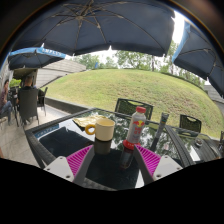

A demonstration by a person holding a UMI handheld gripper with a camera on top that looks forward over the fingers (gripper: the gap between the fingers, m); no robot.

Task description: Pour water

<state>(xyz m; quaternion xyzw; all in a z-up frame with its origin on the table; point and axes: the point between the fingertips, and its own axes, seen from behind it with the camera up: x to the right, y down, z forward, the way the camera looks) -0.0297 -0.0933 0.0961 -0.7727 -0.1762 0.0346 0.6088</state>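
A clear bottle (pixel 135 127) with a red cap and an orange label stands upright on the dark glass table (pixel 62 140), just ahead of my fingers and nearer the right one. A yellow mug (pixel 103 128) stands to its left, handle pointing left. My gripper (pixel 113 163) is open and empty, low over the table. Its magenta pads (pixel 80 158) are spread wide, short of both objects. Whether the bottle holds water is not visible.
A slim grey upright object (pixel 160 128) stands right of the bottle. A yellowish flat thing (pixel 84 121) lies behind the mug. Dark chairs (pixel 130 106) ring the table, with more at the left (pixel 28 102). A big umbrella (pixel 100 25) hangs overhead; a lawn (pixel 130 85) lies beyond.
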